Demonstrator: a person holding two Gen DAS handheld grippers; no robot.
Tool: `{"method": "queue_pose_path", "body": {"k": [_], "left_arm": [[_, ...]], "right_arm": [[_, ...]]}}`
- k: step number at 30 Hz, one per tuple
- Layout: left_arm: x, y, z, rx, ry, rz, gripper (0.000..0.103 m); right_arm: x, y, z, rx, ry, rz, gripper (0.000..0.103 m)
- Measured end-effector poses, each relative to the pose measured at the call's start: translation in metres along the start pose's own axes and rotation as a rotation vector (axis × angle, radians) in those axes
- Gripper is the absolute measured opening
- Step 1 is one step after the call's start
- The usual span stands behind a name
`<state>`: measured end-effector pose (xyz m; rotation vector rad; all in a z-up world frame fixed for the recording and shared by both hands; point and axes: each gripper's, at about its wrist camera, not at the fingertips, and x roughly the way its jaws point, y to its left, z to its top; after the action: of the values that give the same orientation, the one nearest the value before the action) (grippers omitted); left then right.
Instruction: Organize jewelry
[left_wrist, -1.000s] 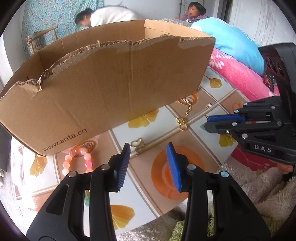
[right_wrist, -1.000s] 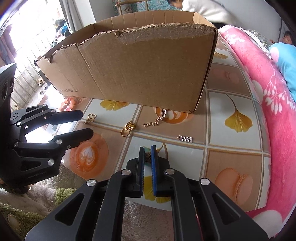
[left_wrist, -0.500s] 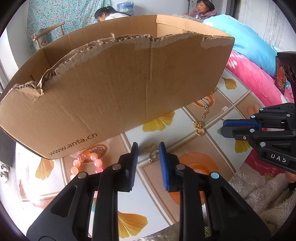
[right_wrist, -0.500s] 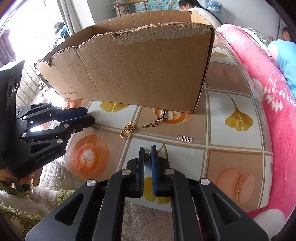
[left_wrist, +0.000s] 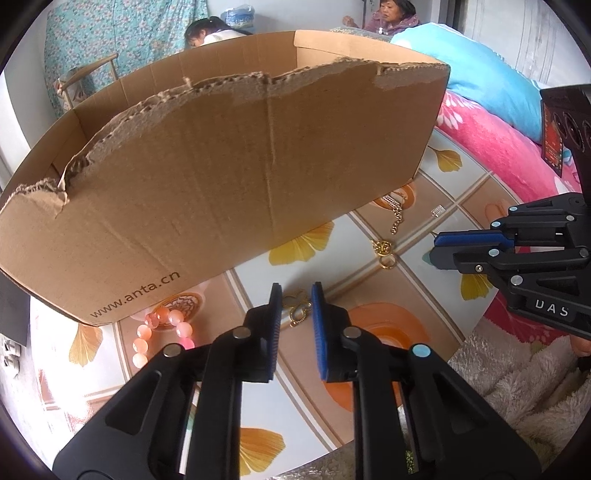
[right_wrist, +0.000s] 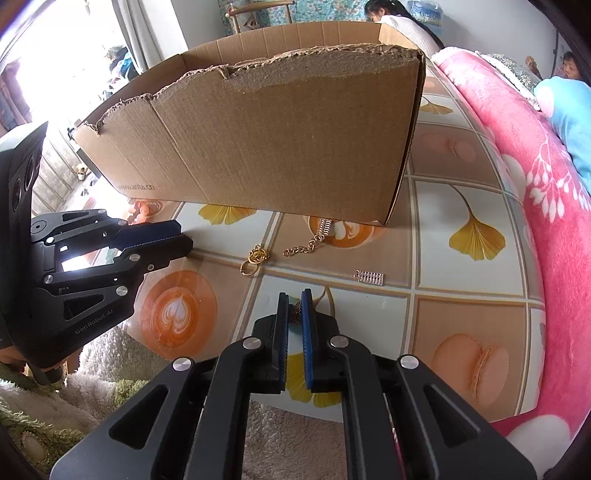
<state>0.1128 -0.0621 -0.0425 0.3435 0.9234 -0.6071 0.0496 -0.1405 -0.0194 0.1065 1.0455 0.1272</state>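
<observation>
My left hand-held gripper (left_wrist: 296, 308) has just been closing, narrow around the flat gold charm (left_wrist: 298, 309) on the tabletop (left_wrist: 376, 288) before the cardboard box (left_wrist: 229, 184); I fear its pads skid over it

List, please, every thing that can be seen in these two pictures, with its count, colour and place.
cardboard box: 1, brown, torn top edge, on the table.
table cover: 1, leaf and coffee tiles, under everything.
bead bracelet: 1, pink-orange, by the box's printed corner.
pendant: 1, gold, between the left fingers.
ring with charm: 1, gold, mid-table.
chain: 1, gold, reaching the box's edge.
bar piece: 1, silver, right of the chain.
small ornament: 1, bronze, between the right fingers.
blanket: 1, pink, right of the table.
pillow: 1, blue, on the blanket.
people: 2, behind the box.
left gripper: black, blue fingers; jaws just been closing around the pendant, not clearly pressing.
right gripper: same colours, shut on the small ornament.
</observation>
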Motion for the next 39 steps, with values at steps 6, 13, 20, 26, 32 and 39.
{"method": "queue_pose_path", "body": {"k": [6, 13, 20, 26, 32, 39], "left_arm": [[0.0, -0.002, -0.002, -0.007, -0.008, -0.007, 0.015], [-0.007, -0.004, -0.005, 0.003, -0.017, -0.023, 0.015], [-0.022, -0.001, -0.006, 0.005, -0.041, -0.016, 0.015], [-0.045, 0.002, -0.004, 0.0, -0.081, -0.016, 0.015], [-0.095, 0.007, 0.019, 0.027, -0.212, -0.03, 0.015], [-0.131, 0.027, 0.077, 0.047, -0.363, -0.012, 0.015]], "right_arm": [[0.0, 0.001, 0.0, 0.003, -0.001, 0.0, 0.007], [-0.004, 0.0, 0.0, 0.006, -0.006, 0.003, 0.007], [-0.013, 0.004, 0.0, -0.009, -0.028, -0.004, 0.007], [-0.034, 0.01, 0.003, -0.026, -0.072, -0.003, 0.007], [-0.078, 0.018, 0.032, -0.051, -0.196, 0.041, 0.007], [-0.107, 0.022, 0.09, -0.106, -0.357, 0.129, 0.007]]}}
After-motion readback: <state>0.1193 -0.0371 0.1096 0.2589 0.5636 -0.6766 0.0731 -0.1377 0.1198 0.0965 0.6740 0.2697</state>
